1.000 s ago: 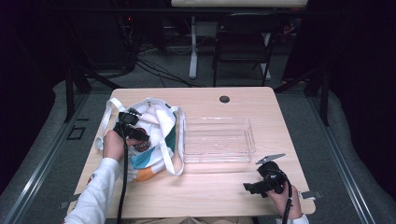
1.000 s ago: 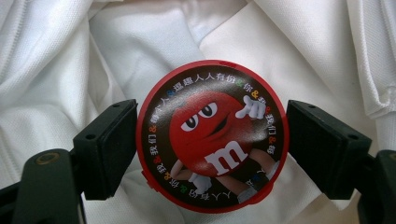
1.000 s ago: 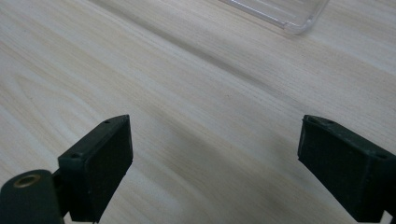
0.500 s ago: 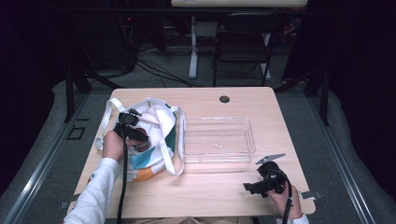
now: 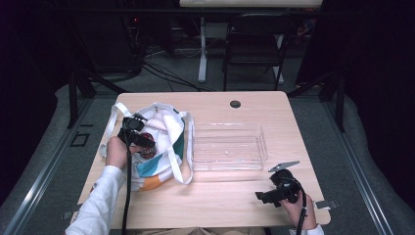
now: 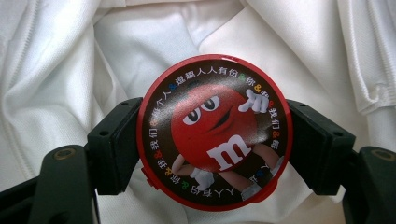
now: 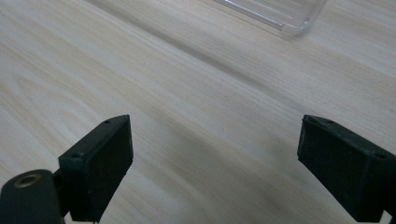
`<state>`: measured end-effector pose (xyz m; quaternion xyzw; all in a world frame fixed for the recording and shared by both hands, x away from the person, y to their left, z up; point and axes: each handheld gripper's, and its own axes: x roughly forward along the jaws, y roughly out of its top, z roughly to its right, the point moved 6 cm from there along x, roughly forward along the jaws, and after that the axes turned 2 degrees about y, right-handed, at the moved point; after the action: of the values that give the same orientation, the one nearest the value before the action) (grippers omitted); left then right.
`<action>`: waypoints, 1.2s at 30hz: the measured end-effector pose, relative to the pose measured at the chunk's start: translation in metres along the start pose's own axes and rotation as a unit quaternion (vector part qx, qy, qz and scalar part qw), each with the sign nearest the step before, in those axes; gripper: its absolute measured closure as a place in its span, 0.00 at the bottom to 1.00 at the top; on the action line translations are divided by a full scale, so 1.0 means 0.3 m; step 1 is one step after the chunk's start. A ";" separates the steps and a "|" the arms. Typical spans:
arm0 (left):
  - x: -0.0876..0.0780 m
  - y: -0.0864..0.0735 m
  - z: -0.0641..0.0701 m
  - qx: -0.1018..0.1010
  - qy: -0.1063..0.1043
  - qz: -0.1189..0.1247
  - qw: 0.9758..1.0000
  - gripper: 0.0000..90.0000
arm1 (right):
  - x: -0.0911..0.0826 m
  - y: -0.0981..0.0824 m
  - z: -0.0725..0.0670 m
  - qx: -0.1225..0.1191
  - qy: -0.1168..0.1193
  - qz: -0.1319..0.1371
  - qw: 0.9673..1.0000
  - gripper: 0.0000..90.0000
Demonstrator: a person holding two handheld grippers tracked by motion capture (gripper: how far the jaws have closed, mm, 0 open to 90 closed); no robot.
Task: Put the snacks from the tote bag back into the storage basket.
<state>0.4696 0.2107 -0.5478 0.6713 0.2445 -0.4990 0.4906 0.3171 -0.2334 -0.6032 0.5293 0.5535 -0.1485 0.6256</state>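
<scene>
Your left tongs (image 6: pixel 212 140) clamp a round, glossy red-rimmed tin (image 6: pixel 215 133) over soft white cloth (image 6: pixel 60 70); your right tongs (image 7: pixel 212 168) stand open above the pale wood-grain desk (image 7: pixel 187 84).

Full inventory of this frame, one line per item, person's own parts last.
Table: 1, light wood, centre of the high view.
Tote bag: 1, white with teal and orange print, left part of the table.
Round tin: 1, red rim with a red candy-character lid, over the bag's white fabric, between the left jaws.
Clear tray: 1, transparent, mid-table right of the bag, looks empty.
Grommet: 1, dark, far edge of the table.
Chair: 1, dark, beyond the table.
Left tongs: 1, black, over the bag, shut on the tin.
Right tongs: 1, black, near right corner above bare table, open.
Hands: 2, left, right.
</scene>
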 end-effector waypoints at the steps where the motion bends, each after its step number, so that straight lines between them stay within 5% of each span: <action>1: 0.000 0.000 0.000 0.000 0.000 0.000 1.000 0.29 | 0.000 0.000 0.000 0.000 0.000 0.000 1.000 0.11; 36: -0.107 0.017 0.016 0.010 -0.005 0.032 0.999 0.29 | -0.001 0.001 0.003 0.004 -0.003 0.005 1.000 0.11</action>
<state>0.4593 0.2097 -0.5167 0.6809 0.2153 -0.4890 0.5009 0.3176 -0.2340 -0.6031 0.5345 0.5486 -0.1492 0.6254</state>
